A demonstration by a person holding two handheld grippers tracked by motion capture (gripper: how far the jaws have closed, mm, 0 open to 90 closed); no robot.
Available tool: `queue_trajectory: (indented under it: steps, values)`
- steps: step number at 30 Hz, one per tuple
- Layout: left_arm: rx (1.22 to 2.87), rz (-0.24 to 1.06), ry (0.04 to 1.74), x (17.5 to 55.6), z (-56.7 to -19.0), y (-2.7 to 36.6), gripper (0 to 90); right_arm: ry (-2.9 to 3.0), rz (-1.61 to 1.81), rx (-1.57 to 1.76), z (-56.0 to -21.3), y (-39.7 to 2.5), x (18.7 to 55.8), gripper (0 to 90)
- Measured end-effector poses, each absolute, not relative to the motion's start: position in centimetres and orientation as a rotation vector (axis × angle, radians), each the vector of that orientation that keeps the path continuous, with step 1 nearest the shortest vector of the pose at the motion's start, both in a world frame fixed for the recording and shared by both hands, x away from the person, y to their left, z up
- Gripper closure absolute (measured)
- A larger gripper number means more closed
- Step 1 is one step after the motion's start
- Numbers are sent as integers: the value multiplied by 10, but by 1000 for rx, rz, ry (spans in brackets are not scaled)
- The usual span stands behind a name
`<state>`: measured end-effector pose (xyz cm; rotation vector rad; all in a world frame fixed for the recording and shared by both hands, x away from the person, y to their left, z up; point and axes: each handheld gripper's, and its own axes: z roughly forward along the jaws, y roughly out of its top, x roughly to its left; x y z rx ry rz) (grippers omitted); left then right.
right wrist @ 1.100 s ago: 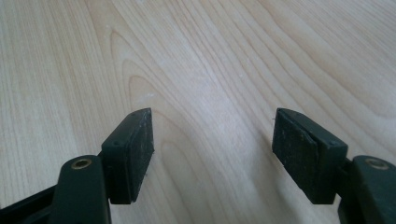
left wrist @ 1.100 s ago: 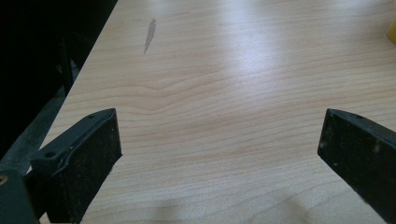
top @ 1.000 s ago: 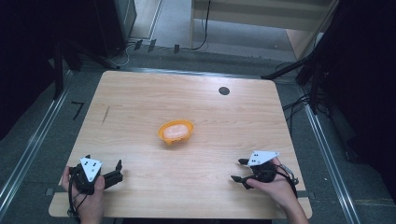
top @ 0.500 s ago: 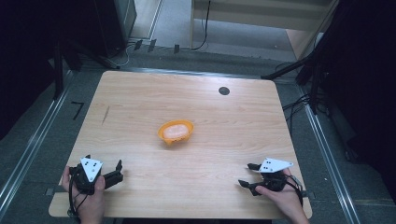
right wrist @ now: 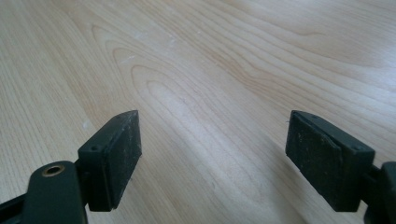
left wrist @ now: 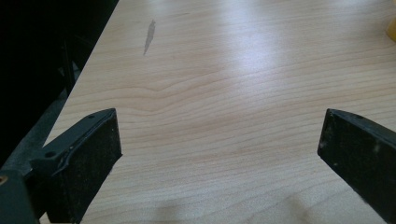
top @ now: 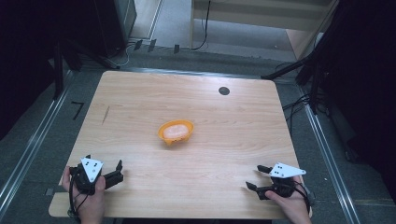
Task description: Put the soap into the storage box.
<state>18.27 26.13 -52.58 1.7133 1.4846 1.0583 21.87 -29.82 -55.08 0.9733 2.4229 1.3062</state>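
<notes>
Light wooden table point(top: 140, 107) under me, smooth with a soft sheen, grain lines running clear across it and a dull grey smear point(left wrist: 149, 35) on the far left; my left gripper point(left wrist: 219, 144) looks like matt black plastic, its pads point(left wrist: 100, 154) faced with a rough, grainy coat; my right gripper point(right wrist: 212, 158) has the same dusty black pads point(right wrist: 126, 149); the orange bowl point(top: 164, 133) at centre looks like glossy plastic.
</notes>
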Motion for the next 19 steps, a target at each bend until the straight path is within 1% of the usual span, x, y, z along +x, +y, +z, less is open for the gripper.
queue_trajectory:
  steps: [10,19]
  values:
    - [1737,1062,1471,183,-526,259,0,2303,1341,1053,-550,-313,208,142]
    - [1738,1055,1474,183,-526,259,0,2277,1340,1060,-550,-313,205,139]
